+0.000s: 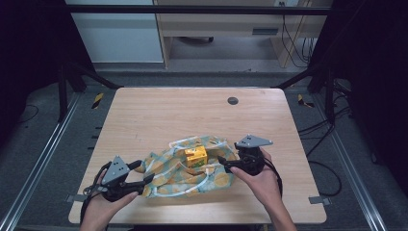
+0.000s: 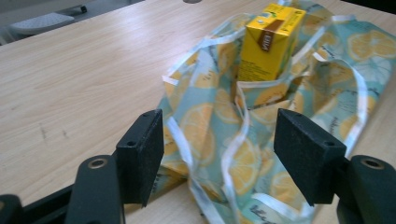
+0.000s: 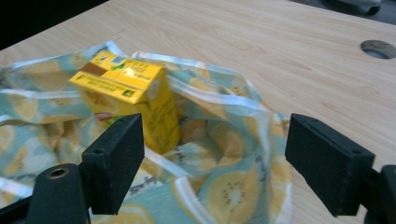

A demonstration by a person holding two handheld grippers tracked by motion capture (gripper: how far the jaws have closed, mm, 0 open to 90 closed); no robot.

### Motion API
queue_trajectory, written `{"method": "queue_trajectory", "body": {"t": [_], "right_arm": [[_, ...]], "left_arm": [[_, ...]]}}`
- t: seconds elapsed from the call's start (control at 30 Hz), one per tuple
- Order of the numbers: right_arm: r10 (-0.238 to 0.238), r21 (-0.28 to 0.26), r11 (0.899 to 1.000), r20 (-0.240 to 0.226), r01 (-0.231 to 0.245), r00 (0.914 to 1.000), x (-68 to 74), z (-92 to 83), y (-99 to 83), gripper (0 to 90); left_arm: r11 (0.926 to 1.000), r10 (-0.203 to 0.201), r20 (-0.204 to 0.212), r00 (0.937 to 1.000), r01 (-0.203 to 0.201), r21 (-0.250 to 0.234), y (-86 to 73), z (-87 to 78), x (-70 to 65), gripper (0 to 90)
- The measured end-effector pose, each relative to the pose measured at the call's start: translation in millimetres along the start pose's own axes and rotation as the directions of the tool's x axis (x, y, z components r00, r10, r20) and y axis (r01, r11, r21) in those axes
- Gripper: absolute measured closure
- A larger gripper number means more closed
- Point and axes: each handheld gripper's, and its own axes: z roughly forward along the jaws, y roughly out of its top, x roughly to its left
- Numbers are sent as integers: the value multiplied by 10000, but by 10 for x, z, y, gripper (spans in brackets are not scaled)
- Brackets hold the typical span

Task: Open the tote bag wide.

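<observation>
High view: wooden bench (image 1: 144, 115) with a lemon-print cloth bag (image 1: 168, 173) lying crumpled near the front edge, a yellow juice carton (image 1: 196, 155) standing upright in its mouth. The left hand-held gripper (image 1: 144, 173) sits at the bag's left end, the right hand-held gripper (image 1: 223, 163) at the bag's right side, just beside the carton. This view also gives a round grommet hole (image 1: 233, 100) in the bench farther back, plus a desk and cables beyond (not seen this way from the gripper cameras).

Left gripper view: jaws of the left hand-held gripper (image 2: 219, 149) stand apart, nothing pressed between the pads; the bag (image 2: 219, 140) with its white trim lies below and ahead of them, the carton (image 2: 271, 42) upright behind, its brown label facing up.

Right gripper view: right hand-held gripper (image 3: 215, 154) also open, pads clear of the fabric; the bag's (image 3: 224, 186) open rim lies between and under the jaws. The carton (image 3: 135, 98) stands inside the bag opening, tilted slightly, partly hidden by the left jaw. The hole (image 3: 378, 49) shows at top right.
</observation>
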Motion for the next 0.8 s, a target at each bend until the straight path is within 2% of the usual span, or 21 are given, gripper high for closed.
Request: {"method": "queue_trajectory", "body": {"t": [0.1, 0.27, 0.4, 0.43, 0.5, 0.63, 0.7, 0.8], "right_arm": [[-123, 103, 9999, -189, 125, 9997, 66, -1, -12, 180], [-453, 297, 9985, -459, 466, 9979, 175, 3, -21, 173], [-649, 446, 9967, -590, 676, 9961, 241, -1, -7, 205], [-758, 468, 9958, -609, 787, 9953, 254, 1, -4, 213], [-959, 637, 9930, -612, 998, 9935, 278, 19, -2, 234], [-1132, 938, 9883, -761, 1201, 9907, 315, 93, -49, 236], [-1103, 1077, 9870, -856, 1193, 9902, 328, 126, -76, 223], [-994, 1287, 9856, -860, 1100, 9913, 330, 162, -136, 190]], "left_arm": [[9999, -37, -31, 10000, 37, 110, 69, 27, 46, 307], [9993, 137, 1, 9999, -137, 335, 216, 110, 110, 300], [9979, 391, 18, 9992, -391, 509, 353, 180, 150, 301], [9973, 470, -92, 9989, -464, 578, 395, 205, 161, 303], [9971, 455, -47, 9990, -452, 615, 449, 253, 184, 303], [9935, 588, 72, 9982, -592, 971, 490, 387, 188, 300], [9911, 635, 192, 9978, -653, 1162, 482, 465, 178, 299], [9882, 595, 163, 9981, -612, 1405, 453, 587, 186, 301]]}}
